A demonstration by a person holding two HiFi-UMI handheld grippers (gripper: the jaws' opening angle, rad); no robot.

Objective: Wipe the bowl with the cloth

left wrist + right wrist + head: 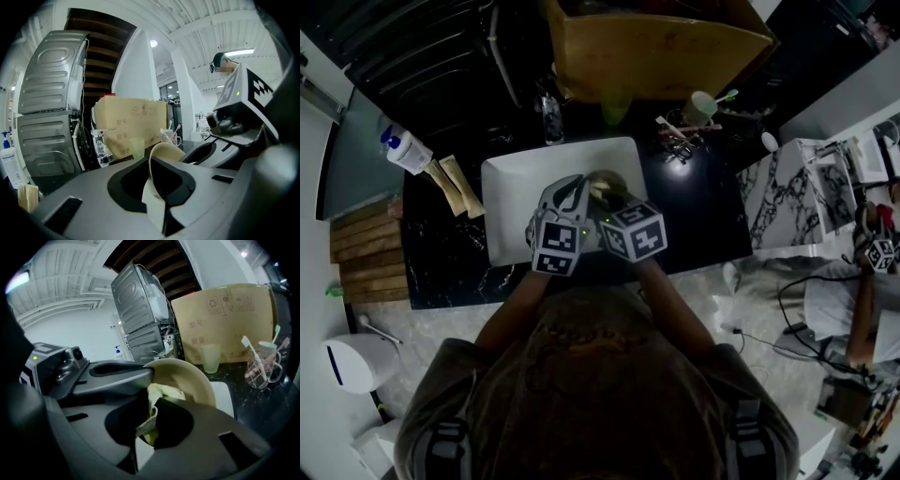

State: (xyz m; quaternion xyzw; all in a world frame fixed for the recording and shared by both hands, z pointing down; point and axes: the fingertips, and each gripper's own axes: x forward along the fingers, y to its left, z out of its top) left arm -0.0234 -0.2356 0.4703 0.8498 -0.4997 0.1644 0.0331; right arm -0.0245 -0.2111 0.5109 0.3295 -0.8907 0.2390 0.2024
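Right now I'm working the wiping step itself, w/ both claws meeting just over the near half of the white rectangular basin (511, 187) set in the black counter. My left gripper (157, 194) is clamping down on the rim of the cream-coloured round bowl (164, 152): jaws nearly together, only the thin bowl wall between them, and the bowl is standing tilted on edge above the basin rather than resting in it. My right gripper (147, 427) is pinching a small pale yellow cloth (161, 392), jaws closed to about the fabric's thickness. The free bunch of the cloth is pressing against the inner face of the bowl, approx. mid-way up. From the head view the two claws are sitting side by side, touching or close to it; can't tell which.

Judging progress: contact is made, but I can't tell how much of the inside is covered yet.

Next move, as I'm reading it: sweeping the cloth round the inner wall while the left claw is keeping the rim steady over the basin, w/o twisting the bowl out of that narrow grip.
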